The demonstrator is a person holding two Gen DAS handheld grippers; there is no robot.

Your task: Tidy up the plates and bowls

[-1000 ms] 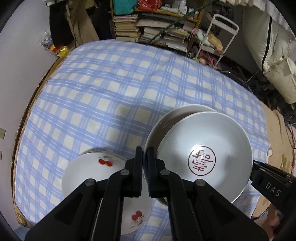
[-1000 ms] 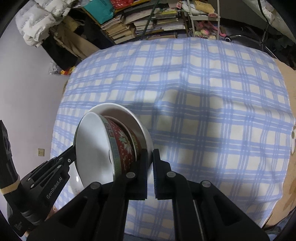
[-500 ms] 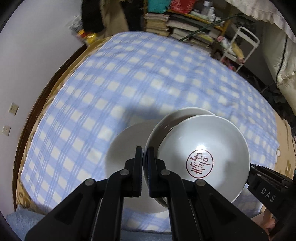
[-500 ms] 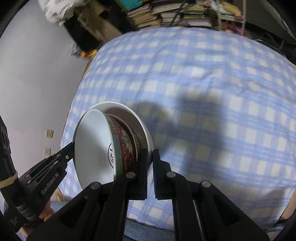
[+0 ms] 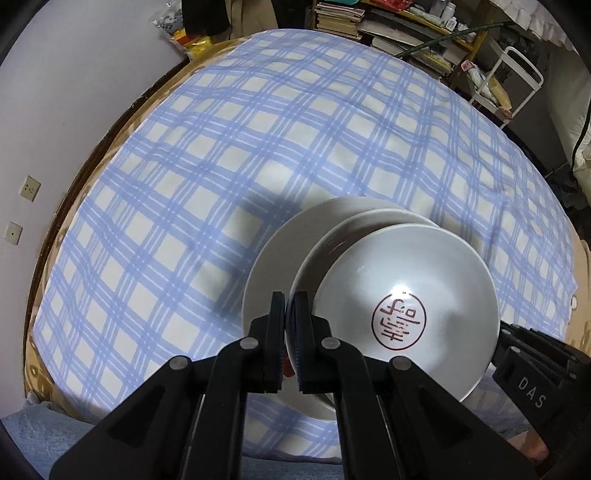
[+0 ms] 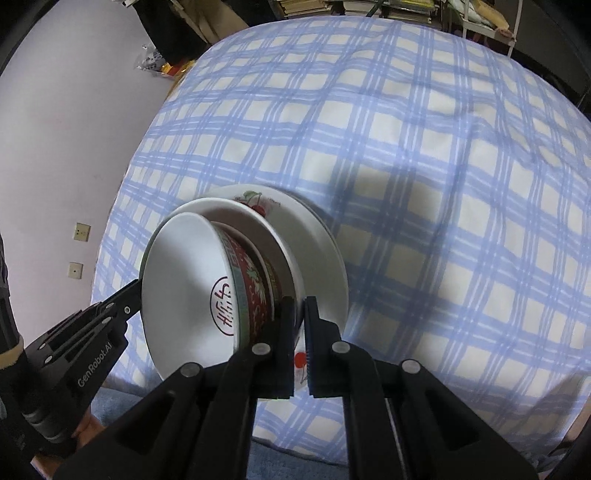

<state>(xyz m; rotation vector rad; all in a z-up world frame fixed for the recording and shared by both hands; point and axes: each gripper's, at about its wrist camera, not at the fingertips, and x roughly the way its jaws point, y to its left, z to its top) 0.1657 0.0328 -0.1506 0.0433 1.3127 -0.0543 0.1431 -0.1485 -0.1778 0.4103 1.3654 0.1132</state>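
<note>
A red-patterned bowl with a red seal mark inside (image 5: 402, 306) (image 6: 192, 291) sits in a white dish (image 5: 332, 243) (image 6: 258, 225). Both grippers grip this dish's rim from opposite sides. My left gripper (image 5: 290, 306) is shut on its left rim, my right gripper (image 6: 300, 310) on its right rim. Under the stack lies a white cherry-print plate (image 5: 273, 258) (image 6: 321, 258) on the blue checked tablecloth (image 5: 258, 147). I cannot tell whether the stack touches the plate.
The round table's left edge (image 5: 74, 177) runs close to a lilac wall with sockets (image 5: 29, 188). Bookshelves (image 5: 388, 22) and a white cart (image 5: 509, 74) stand behind the table. The right gripper's body (image 5: 535, 380) shows at the lower right.
Both grippers have carried the bowl and dish together over the cherry plate, which now lies directly beneath them. Both stay shut on the dish rim.
</note>
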